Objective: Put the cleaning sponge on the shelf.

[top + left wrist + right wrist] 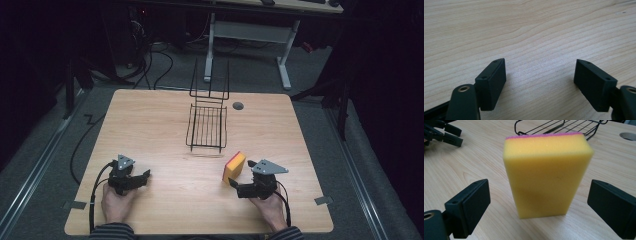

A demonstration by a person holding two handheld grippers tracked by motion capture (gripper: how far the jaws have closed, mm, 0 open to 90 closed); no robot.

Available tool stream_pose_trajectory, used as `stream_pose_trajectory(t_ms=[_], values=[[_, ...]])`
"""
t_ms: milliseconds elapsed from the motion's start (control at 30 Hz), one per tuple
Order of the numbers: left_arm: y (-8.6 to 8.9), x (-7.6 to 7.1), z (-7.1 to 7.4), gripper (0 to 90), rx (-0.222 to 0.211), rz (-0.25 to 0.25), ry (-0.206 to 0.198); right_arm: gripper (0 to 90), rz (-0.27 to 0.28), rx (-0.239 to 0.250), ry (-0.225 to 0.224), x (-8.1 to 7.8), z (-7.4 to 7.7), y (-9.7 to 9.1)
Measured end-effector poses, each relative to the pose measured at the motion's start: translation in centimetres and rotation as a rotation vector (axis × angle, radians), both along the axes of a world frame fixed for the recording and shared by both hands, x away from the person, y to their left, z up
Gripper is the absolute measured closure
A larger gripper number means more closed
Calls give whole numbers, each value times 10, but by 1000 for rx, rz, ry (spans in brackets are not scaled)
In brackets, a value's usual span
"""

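Note:
A yellow sponge point(234, 167) with a pink top layer stands on its edge on the wooden table point(165, 120), right of centre. My right gripper point(241, 173) sits just behind it, and its jaws are open. In the right gripper view the sponge point(546, 175) rises between the two black pads point(474, 202), with a gap on each side, so neither pad touches it. My left gripper point(142, 179) rests near the front left of the table. In the left gripper view its jaws point(540, 75) stand wide apart over bare wood, holding nothing.
A black wire rack point(207, 127) lies at the middle of the table, beyond the sponge, with upright prongs at its far end. A round cable hole point(238, 105) is to its right. A desk frame point(250, 35) stands on the floor behind the table.

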State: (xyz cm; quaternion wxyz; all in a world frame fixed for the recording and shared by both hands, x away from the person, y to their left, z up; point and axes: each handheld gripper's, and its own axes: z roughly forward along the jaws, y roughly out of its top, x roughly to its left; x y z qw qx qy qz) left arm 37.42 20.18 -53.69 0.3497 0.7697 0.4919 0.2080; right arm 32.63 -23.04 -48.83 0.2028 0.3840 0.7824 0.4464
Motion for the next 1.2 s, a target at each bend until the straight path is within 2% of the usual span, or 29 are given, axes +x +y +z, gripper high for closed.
stream_pose_trajectory(t_ms=[367,767,1200], values=[[0,0,0,262,-2,-1,1,37,-20,4,-5,12,-1,6],[0,0,0,260,-4,-1,1,42,-13,-6,9,22,-3,13],[0,0,0,258,-4,-2,1,137,-20,-16,25,27,-7,16]])
